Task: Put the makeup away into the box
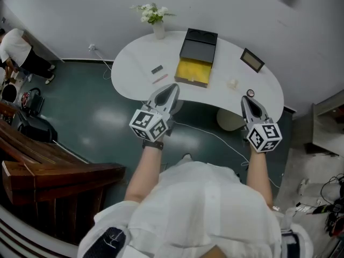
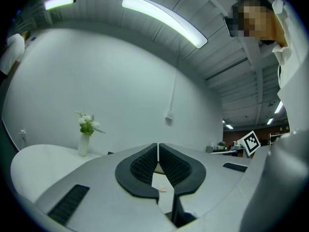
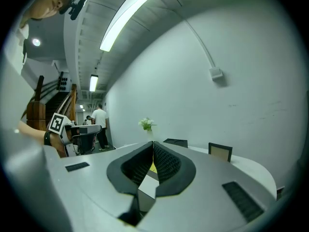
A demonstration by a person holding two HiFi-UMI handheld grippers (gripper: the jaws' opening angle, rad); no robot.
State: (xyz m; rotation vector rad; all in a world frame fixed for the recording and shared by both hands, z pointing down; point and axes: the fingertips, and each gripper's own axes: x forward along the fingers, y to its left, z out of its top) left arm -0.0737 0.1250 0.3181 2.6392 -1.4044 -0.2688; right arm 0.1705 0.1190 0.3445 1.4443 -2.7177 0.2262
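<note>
An open box with a black lid and a yellow inside lies at the middle of the white curved table. Left of it lie a small dark item and a thin pinkish stick. Right of it sit a small pale item and a round reddish item. My left gripper is at the table's near edge, shut and empty. My right gripper is near the reddish item, also shut with nothing in it. The box's lid shows beyond the right jaws.
A white vase of flowers stands at the table's far edge, and a dark picture frame at its right. A white stool and a cable lie on the floor under the table. Wooden stairs rise at the left.
</note>
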